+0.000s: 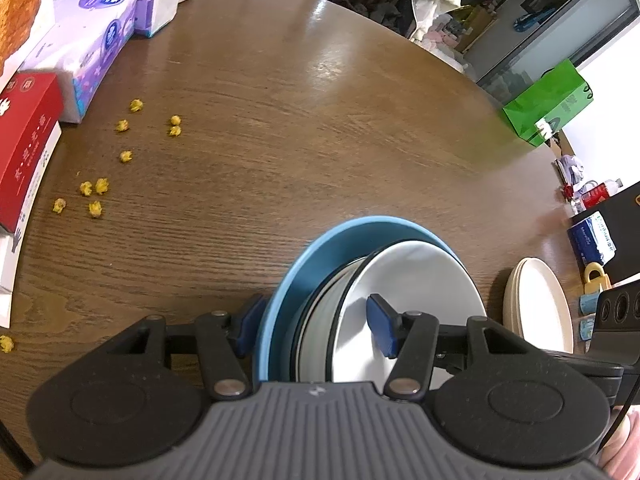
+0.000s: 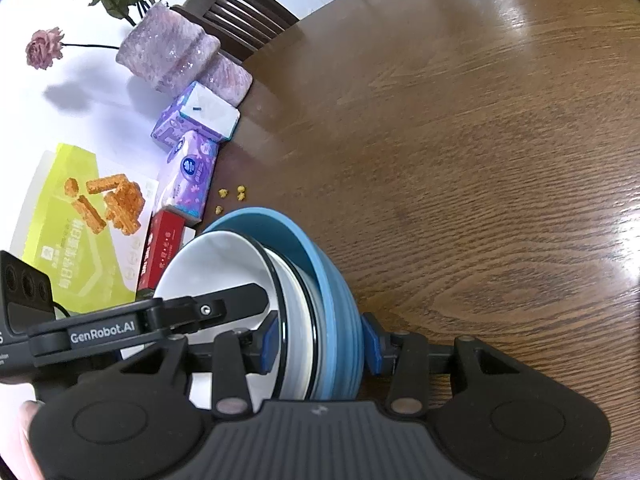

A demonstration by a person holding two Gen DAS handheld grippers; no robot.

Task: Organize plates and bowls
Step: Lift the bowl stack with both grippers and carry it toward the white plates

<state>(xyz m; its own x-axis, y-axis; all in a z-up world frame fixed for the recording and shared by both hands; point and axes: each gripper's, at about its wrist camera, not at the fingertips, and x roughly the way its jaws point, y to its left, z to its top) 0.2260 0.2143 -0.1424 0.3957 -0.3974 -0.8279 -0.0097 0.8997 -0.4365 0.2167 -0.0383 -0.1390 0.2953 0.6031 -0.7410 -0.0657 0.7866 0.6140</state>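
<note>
We hold a nested stack of dishes between both grippers, and most of the gathering looks done. The blue bowl (image 1: pixel 280 280) is the outer shell, with dark-rimmed white bowls (image 1: pixel 408 292) nested inside it; the whole stack is tipped on edge in both wrist views, its open side facing the right of the left wrist view and the left of the right wrist view. Our left gripper (image 1: pixel 314 328) straddles the rim, one blue pad outside the blue wall and the other inside on the white surface, so we judge it clamped on the stack, though the inner pad's contact is hard to confirm. Our right gripper (image 2: pixel 322 344) grips the opposite side in the same way, pads pressing the white inside and the ribbed blue outside. Whether the stack rests on the wooden table (image 1: pixel 300 120) or hangs just above it we cannot tell. A pile of cream plates (image 1: pixel 540 308) lies flat near the table edge, just beside the bowls in the left wrist view, apparently already sorted. What seems left is to set the bowl stack down upright in its place, perhaps next to those plates, and let go. Yellow crumbs (image 1: pixel 96 188) are scattered near the tissue packs (image 1: pixel 92 44) and red box (image 1: pixel 24 140), well apart from the dishes.
</note>
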